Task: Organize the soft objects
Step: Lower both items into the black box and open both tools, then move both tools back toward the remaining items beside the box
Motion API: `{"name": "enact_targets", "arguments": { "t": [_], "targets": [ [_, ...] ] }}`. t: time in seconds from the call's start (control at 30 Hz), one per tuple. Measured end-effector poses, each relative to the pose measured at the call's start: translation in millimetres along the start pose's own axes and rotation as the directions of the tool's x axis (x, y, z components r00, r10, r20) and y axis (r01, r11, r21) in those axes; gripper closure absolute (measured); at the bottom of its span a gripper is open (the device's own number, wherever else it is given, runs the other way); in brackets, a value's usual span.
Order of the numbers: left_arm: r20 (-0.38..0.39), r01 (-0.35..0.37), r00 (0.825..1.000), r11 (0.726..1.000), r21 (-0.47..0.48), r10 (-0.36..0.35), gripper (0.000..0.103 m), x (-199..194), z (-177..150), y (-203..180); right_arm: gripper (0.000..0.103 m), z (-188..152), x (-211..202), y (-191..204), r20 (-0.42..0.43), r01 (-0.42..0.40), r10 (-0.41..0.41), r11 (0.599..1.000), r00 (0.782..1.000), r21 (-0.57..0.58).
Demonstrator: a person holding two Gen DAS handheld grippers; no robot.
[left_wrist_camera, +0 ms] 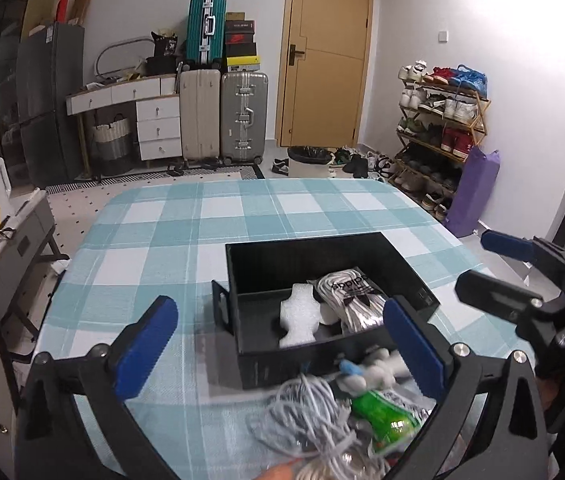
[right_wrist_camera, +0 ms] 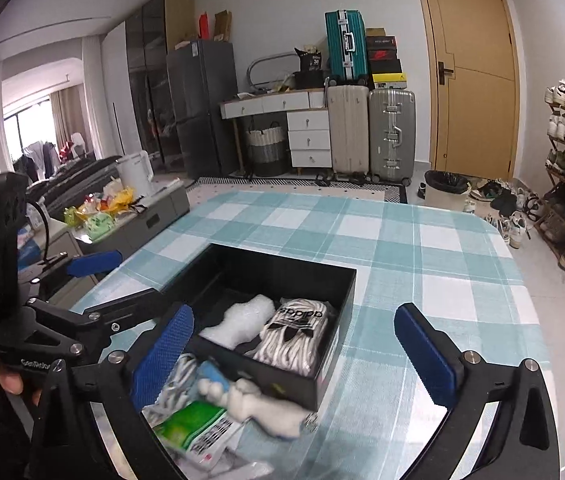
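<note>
I am looking across a desk [left_wrist_camera: 202,216] covered in a teal and white checked cloth, with suitcases [left_wrist_camera: 222,116], a yellow door [left_wrist_camera: 326,52] and a shoe rack [left_wrist_camera: 438,128] along the far wall. Low in the centre of both views sits a black open box [left_wrist_camera: 302,256], and inside it lie a white foam piece [left_wrist_camera: 298,320] and, just to its right, a pack of white laces [left_wrist_camera: 346,300] with a printed label.

My left gripper [left_wrist_camera: 282,356] stands wide apart with nothing pressed between its blue pads. Under it, at the bottom of the left wrist view, a loose heap rests on the desk against the box's near wall: a tangle of grey cord [left_wrist_camera: 306,420], a green packet [left_wrist_camera: 386,420] and a white plush piece [left_wrist_camera: 378,368].

My right gripper [right_wrist_camera: 294,360] is likewise spread wide and grips nothing; the heap shows at the lower left of its view, beside its left pad.
</note>
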State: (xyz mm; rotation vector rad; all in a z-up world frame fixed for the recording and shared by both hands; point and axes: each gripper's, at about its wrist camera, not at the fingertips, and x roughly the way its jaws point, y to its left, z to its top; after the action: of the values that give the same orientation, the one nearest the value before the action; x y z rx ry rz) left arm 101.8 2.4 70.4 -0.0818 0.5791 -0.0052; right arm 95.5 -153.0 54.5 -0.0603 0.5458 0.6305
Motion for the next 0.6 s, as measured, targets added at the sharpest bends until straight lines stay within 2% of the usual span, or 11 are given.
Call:
{"name": "enact_targets", "arguments": {
  "t": [0.07,0.23,0.47,0.6],
  "targets": [
    [0.015,-0.022,1.0,1.0,0.015,0.021,0.0,-12.7,-6.3,-1.1,0.001,-4.0,-11.2,6.0,0.01,0.013,-0.013,1.0,1.0,-0.012],
    [0.018,-0.018,1.0,1.0,0.017,0.018,0.0,-32.9,-19.5,-0.3,0.001,-15.4,-29.7,20.0,0.008,0.023,-0.023,0.999,1.0,-0.036],
    [0.012,-0.026,1.0,1.0,-0.013,0.026,0.0,-48.2,-32.9,8.8,0.001,-18.8,-42.1,25.9,0.008,0.041,-0.041,0.999,0.999,-0.023],
    [0.003,-0.005,1.0,1.0,-0.021,0.005,0.0,-51.6,-39.7,11.8,0.001,-24.1,-45.8,27.2,-0.005,0.055,-0.055,0.998,0.998,-0.009]
  ]
}}
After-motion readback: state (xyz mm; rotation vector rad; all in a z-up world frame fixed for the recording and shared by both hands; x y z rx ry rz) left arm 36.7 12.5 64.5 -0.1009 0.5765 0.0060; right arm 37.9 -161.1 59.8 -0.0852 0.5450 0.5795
